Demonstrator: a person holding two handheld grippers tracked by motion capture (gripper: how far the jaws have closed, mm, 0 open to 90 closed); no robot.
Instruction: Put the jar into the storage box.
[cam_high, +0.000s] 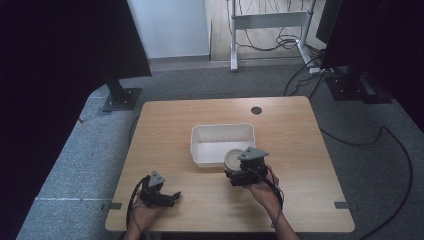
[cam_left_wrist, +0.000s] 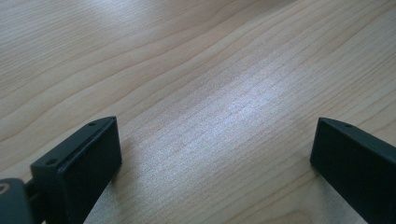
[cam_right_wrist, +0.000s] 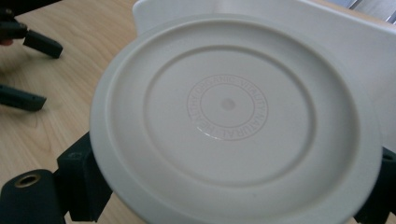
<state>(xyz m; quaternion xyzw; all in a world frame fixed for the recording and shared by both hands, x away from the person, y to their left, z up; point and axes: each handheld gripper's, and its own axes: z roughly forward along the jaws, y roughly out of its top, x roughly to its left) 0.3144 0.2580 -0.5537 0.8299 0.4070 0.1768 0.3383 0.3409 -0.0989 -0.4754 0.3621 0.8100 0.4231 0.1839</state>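
A round white plate (cam_high: 231, 159) with an embossed ring of letters at its middle (cam_right_wrist: 228, 103) is held tilted at the front right corner of a white rectangular bin (cam_high: 222, 127). My right gripper (cam_high: 239, 167) is shut on the plate, with a black jaw at each side of its rim in the right gripper view (cam_right_wrist: 231, 186). My left gripper (cam_high: 172, 197) lies near the table's front left, open, with bare wood between its jaws (cam_left_wrist: 215, 140). Its two jaws also show at the upper left of the right gripper view (cam_right_wrist: 35, 70).
The bin's white wall (cam_right_wrist: 327, 32) stands just behind the plate. The wooden table (cam_high: 165, 140) has a small dark round hole (cam_high: 256, 110) near its far edge. Black stands and cables are on the grey carpet around it.
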